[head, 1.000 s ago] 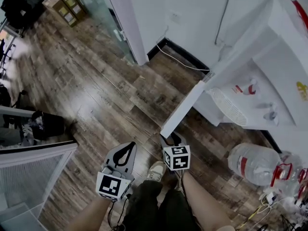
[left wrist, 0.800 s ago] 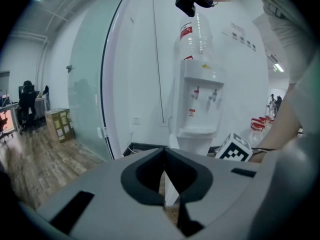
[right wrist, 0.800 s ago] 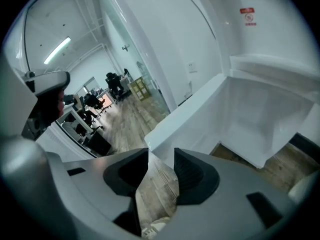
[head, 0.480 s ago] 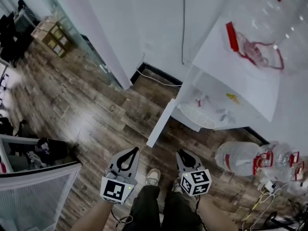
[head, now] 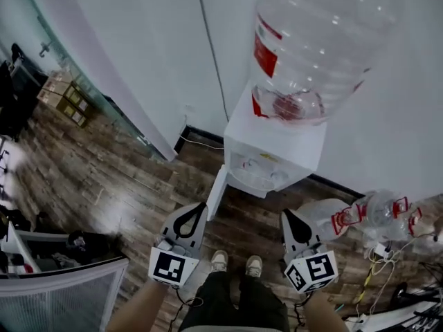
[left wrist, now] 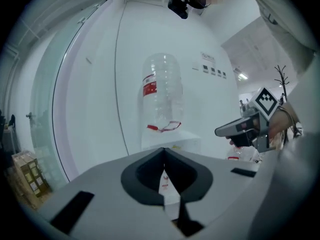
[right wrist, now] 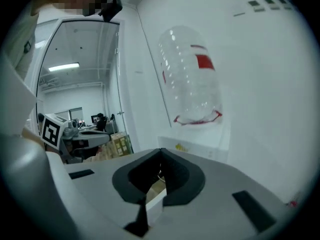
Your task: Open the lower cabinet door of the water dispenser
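The white water dispenser (head: 277, 151) stands against the wall with a big clear bottle (head: 311, 40) upside down on top. Its lower cabinet door (head: 215, 194) is swung open to the left, edge-on toward me. My left gripper (head: 201, 207) is raised just in front of the door's free edge, shut and empty. My right gripper (head: 284, 214) is raised in front of the dispenser's right side, also shut on nothing. In the left gripper view the closed tips (left wrist: 163, 150) point at the dispenser (left wrist: 172, 145). The right gripper (right wrist: 160, 150) points level at the bottle (right wrist: 192, 84).
Spare water bottles (head: 346, 216) lie on the wood floor right of the dispenser, with cables (head: 377, 268) beside them. A glass partition (head: 62, 289) is at the lower left and cardboard boxes (head: 66, 95) stand far left. My shoes (head: 220, 260) are below the grippers.
Both grippers have risen and drawn apart. The right one has left the door's edge and moved right. The head view has tilted up, bringing the bottle into view. The door stays open.
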`<control>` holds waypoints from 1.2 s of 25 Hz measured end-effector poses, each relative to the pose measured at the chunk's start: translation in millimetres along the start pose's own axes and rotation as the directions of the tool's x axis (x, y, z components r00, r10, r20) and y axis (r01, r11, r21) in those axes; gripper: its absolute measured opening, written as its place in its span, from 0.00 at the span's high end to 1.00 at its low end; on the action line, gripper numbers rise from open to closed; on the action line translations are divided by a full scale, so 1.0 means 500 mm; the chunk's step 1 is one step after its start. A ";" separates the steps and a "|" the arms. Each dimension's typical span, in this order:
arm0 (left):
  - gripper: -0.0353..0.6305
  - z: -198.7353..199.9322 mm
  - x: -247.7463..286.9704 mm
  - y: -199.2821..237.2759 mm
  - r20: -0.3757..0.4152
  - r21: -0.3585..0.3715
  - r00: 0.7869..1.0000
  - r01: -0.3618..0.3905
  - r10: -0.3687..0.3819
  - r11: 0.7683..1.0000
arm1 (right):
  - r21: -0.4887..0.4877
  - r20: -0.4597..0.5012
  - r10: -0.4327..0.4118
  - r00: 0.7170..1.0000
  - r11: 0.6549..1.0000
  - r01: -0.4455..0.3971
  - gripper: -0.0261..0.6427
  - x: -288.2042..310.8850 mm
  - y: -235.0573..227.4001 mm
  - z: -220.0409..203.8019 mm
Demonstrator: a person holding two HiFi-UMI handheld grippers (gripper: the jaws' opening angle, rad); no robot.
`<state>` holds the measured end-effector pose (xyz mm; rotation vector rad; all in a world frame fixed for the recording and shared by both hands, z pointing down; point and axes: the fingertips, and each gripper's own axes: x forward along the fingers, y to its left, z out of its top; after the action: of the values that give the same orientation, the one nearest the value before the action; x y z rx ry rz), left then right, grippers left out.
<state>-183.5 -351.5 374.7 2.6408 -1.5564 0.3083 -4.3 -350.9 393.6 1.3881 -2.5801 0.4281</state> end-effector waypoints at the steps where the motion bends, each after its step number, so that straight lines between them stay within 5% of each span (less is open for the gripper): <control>1: 0.94 0.034 0.000 -0.003 0.015 0.009 1.000 0.009 -0.009 1.000 | -0.002 0.028 -0.016 0.999 1.000 0.016 0.95 -0.019 -0.001 0.040; 17: 0.94 0.419 -0.114 -0.096 0.147 0.067 0.986 0.068 -0.077 0.995 | -0.075 0.303 -0.104 0.947 0.988 0.133 0.95 -0.323 0.056 0.462; 30: 0.94 0.518 -0.213 -0.167 0.181 0.239 0.972 0.108 -0.153 0.965 | -0.170 0.383 -0.098 0.919 0.970 0.175 0.95 -0.459 0.138 0.533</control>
<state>-124.6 -258.8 103.9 3.0198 -1.4663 0.2343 57.8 -224.1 64.2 1.6976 -2.6851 -0.1339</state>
